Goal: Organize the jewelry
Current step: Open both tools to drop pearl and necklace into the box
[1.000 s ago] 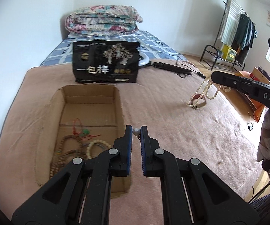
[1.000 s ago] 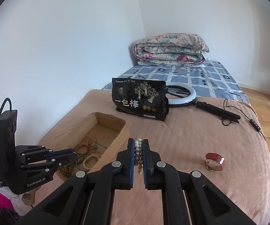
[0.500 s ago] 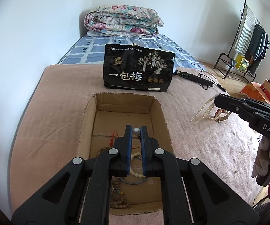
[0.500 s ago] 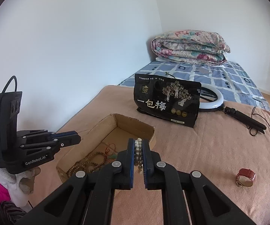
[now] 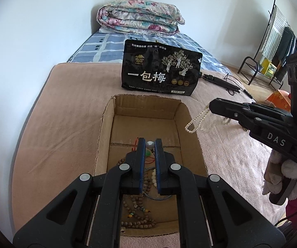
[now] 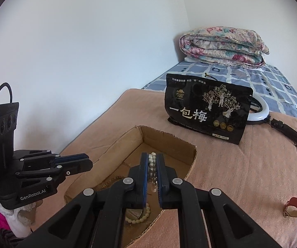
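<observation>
An open cardboard box (image 5: pixel 107 136) sits on the pink blanket and holds several bead bracelets (image 5: pixel 137 212). My left gripper (image 5: pixel 150 144) is shut on a grey pearl piece (image 5: pixel 150 144) and hangs over the middle of the box. My right gripper (image 6: pixel 152 161) is shut on a white pearl necklace (image 6: pixel 151 162). In the left wrist view the necklace loop (image 5: pixel 197 122) dangles from the right gripper (image 5: pixel 211 106) just past the box's right wall. The box also shows in the right wrist view (image 6: pixel 169 139), under the gripper.
A black snack bag (image 5: pixel 160 73) stands behind the box. A red watch (image 6: pixel 294 206) lies on the blanket at the right. A ring light (image 6: pixel 261 111) and its cable lie behind the bag. A folded quilt (image 5: pixel 140 19) is at the wall.
Both grippers moved left toward the box. The left gripper came from beside the box to over it. The right gripper with the necklace now reaches the box's right wall.
</observation>
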